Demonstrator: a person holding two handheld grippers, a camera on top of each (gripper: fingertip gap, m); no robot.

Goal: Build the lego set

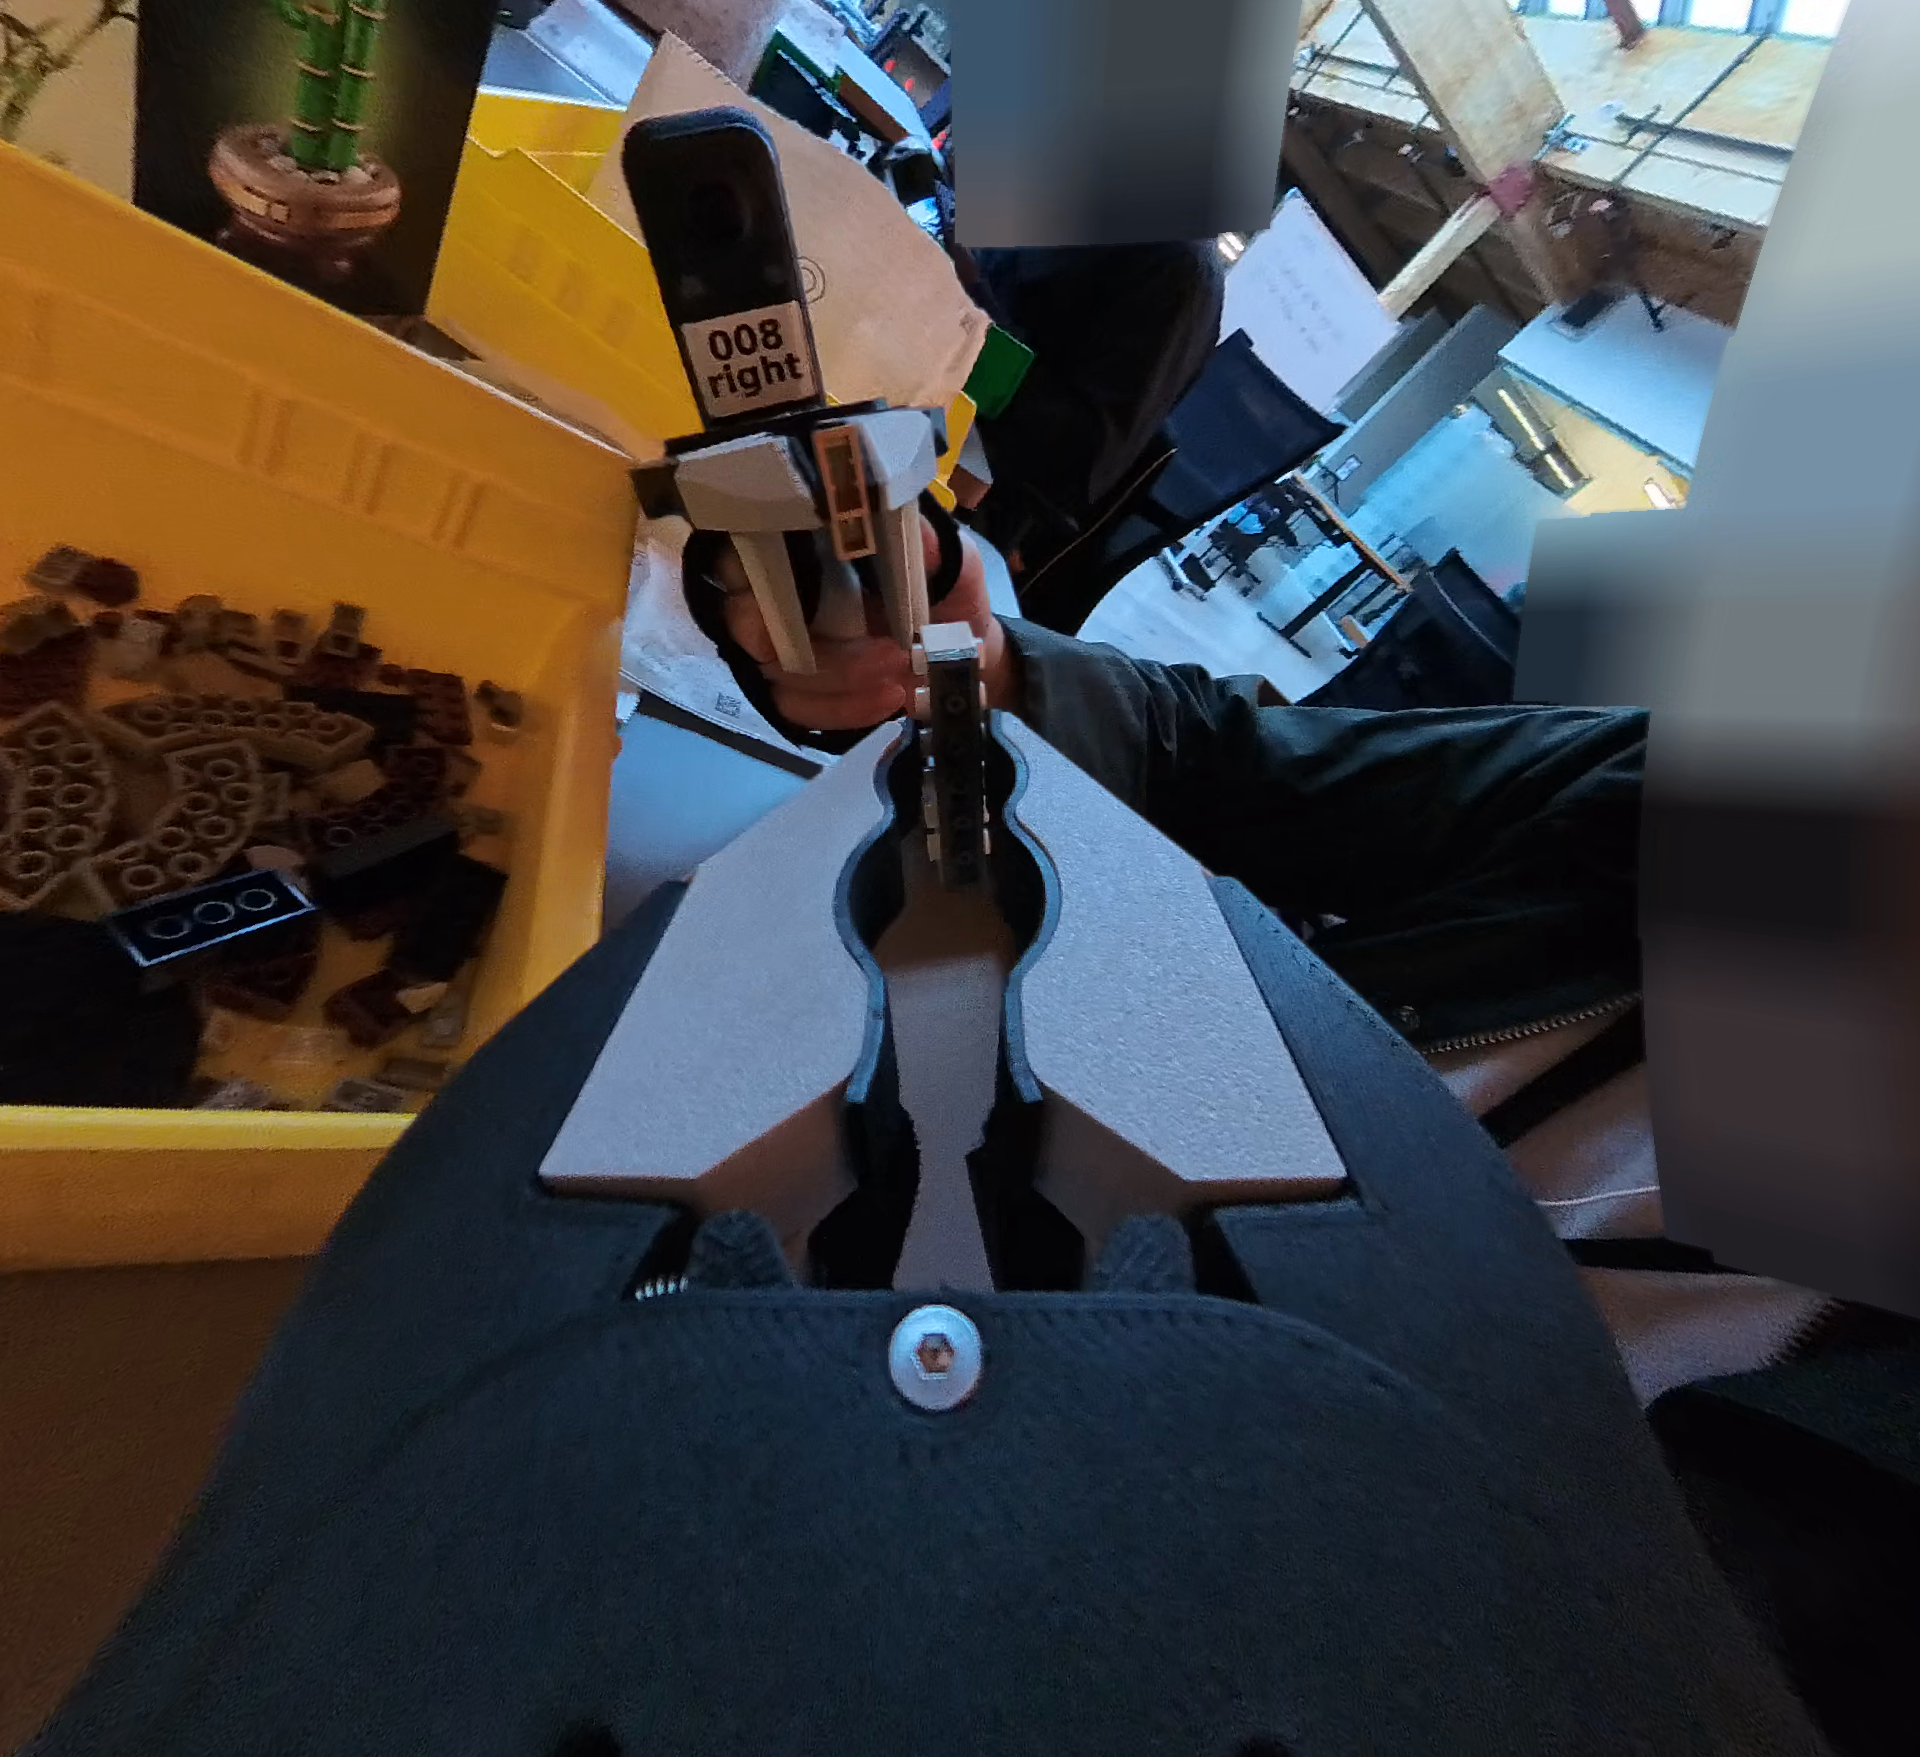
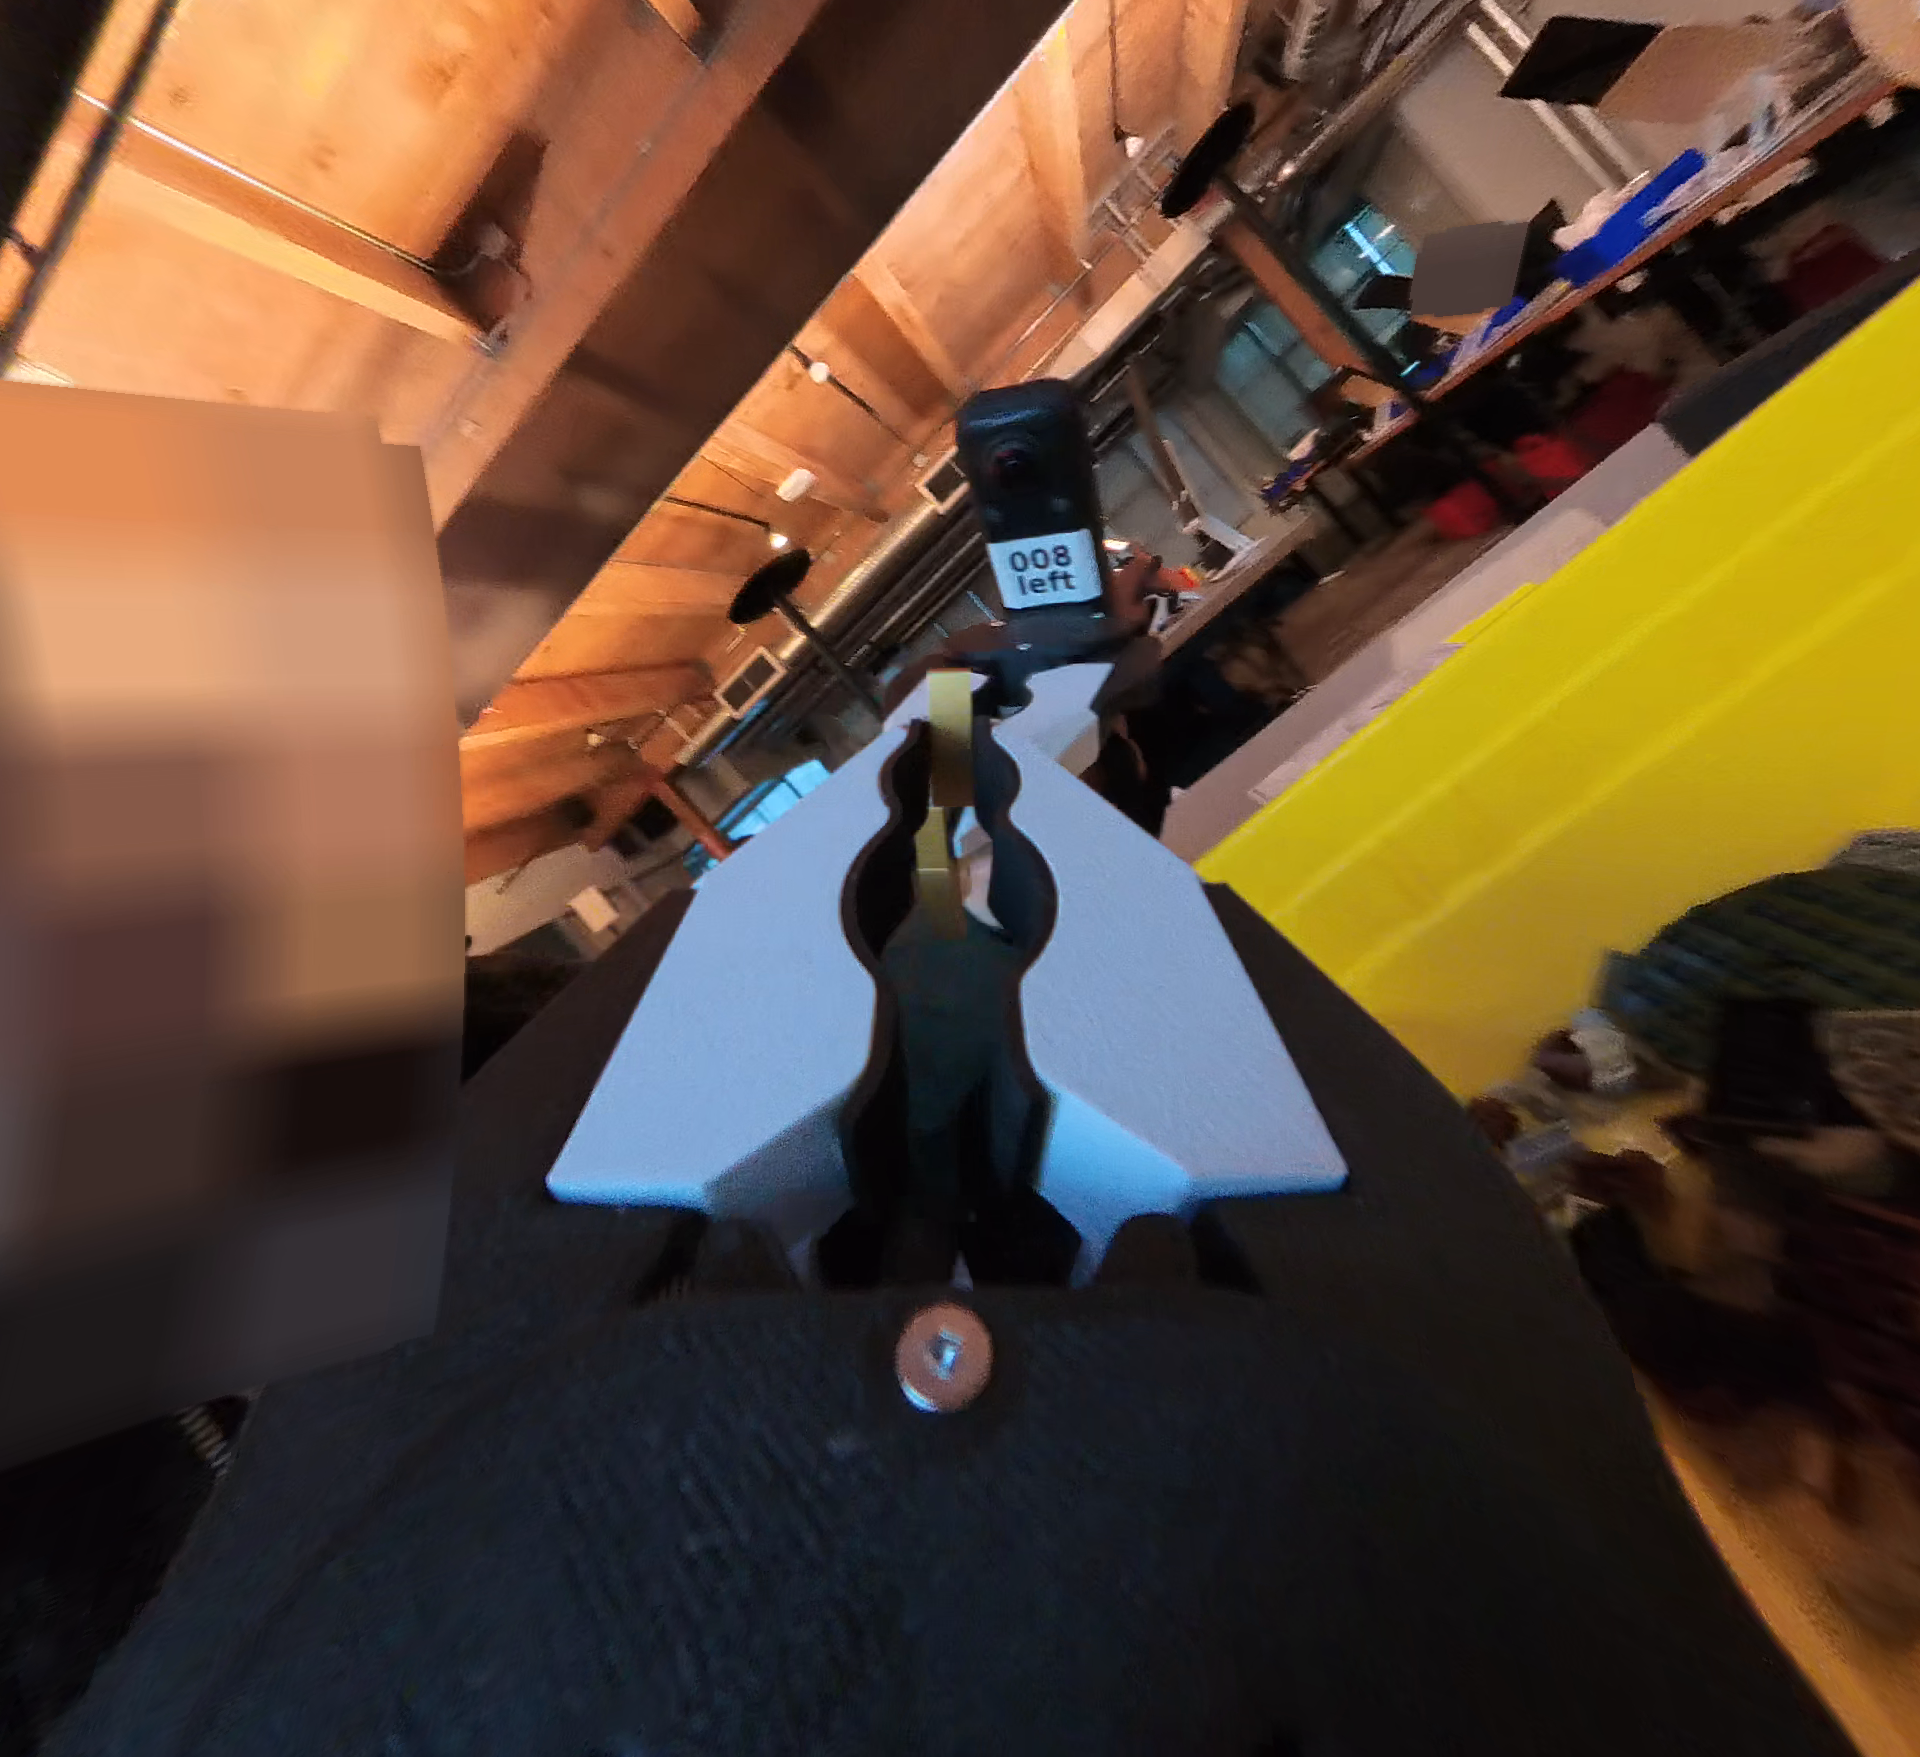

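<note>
Grey left claw (image 1: 951,772) pinches a black brick stack (image 1: 956,762); right claw (image 2: 951,772) opposite clamps a tan piece (image 2: 948,751)

Left gripper (image 1: 951,751): finger faces matt grey with a fine grainy texture; body black plastic with ribbed print lines; one shiny metal screw (image 1: 935,1357). Right gripper (image 2: 951,772): same matt pale faces, same ribbed black body. Yellow bin (image 1: 260,460), left: smooth moulded plastic, slight sheen. Bricks (image 1: 208,824) inside: glossy plastic, brown, tan and black. Brown paper bag (image 1: 831,253), far: matt, creased. Ceiling beams (image 2: 364,97): bare wood, visible grain.
</note>
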